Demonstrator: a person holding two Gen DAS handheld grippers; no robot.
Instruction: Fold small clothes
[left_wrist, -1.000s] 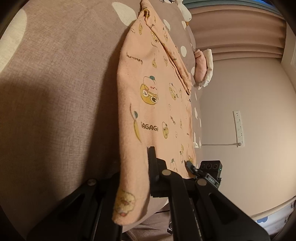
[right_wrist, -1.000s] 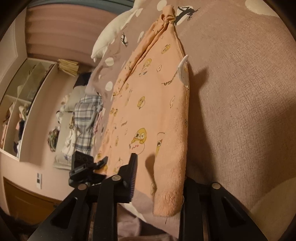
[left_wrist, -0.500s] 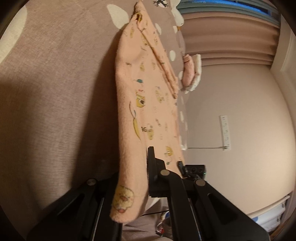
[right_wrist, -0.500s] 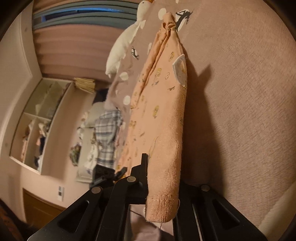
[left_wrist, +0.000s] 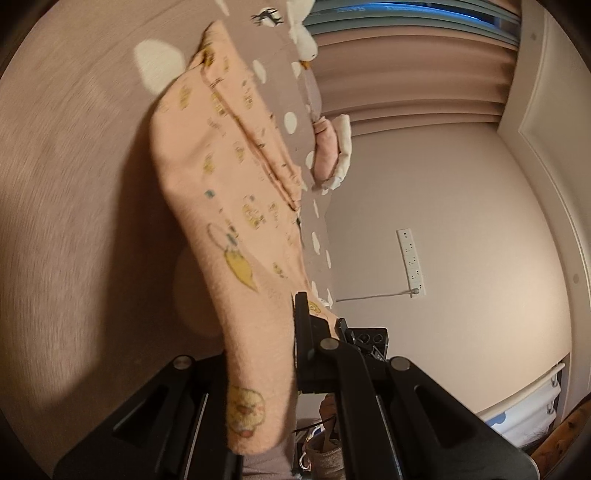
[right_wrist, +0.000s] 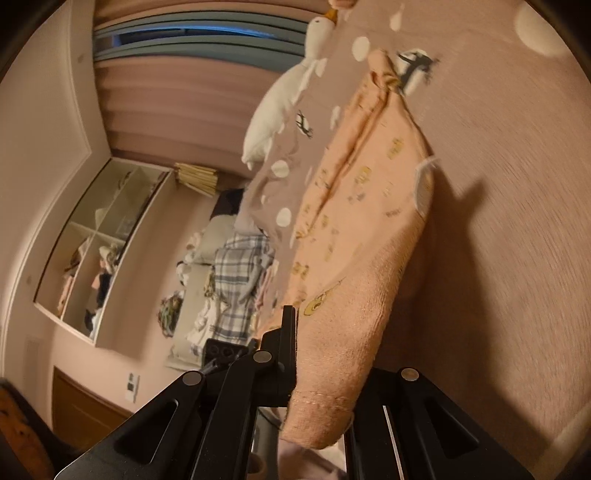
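A small peach garment (left_wrist: 229, 206) printed with yellow cartoon figures hangs stretched over the mauve dotted bedspread (left_wrist: 74, 184). My left gripper (left_wrist: 262, 354) is shut on one lower corner of it. My right gripper (right_wrist: 325, 369) is shut on the other lower corner, where the ribbed hem (right_wrist: 321, 402) shows. In the right wrist view the garment (right_wrist: 362, 229) runs up to a bunched far end resting on the bed; a white tag (right_wrist: 424, 173) sticks out at its edge. Each gripper's far finger is hidden behind the cloth.
A white goose plush (right_wrist: 284, 96) lies on the bedspread (right_wrist: 509, 221) past the garment. A folded pink and white bundle (left_wrist: 332, 155) sits at the bed's edge. Plaid clothes (right_wrist: 236, 273) are piled beside the bed, near wall shelves (right_wrist: 103, 236). Curtains (left_wrist: 406, 74) hang behind.
Both grippers have lifted and swung with the garment still held; more of the room and curtain shows now, and the cloth hangs at a steeper slant over the bed.
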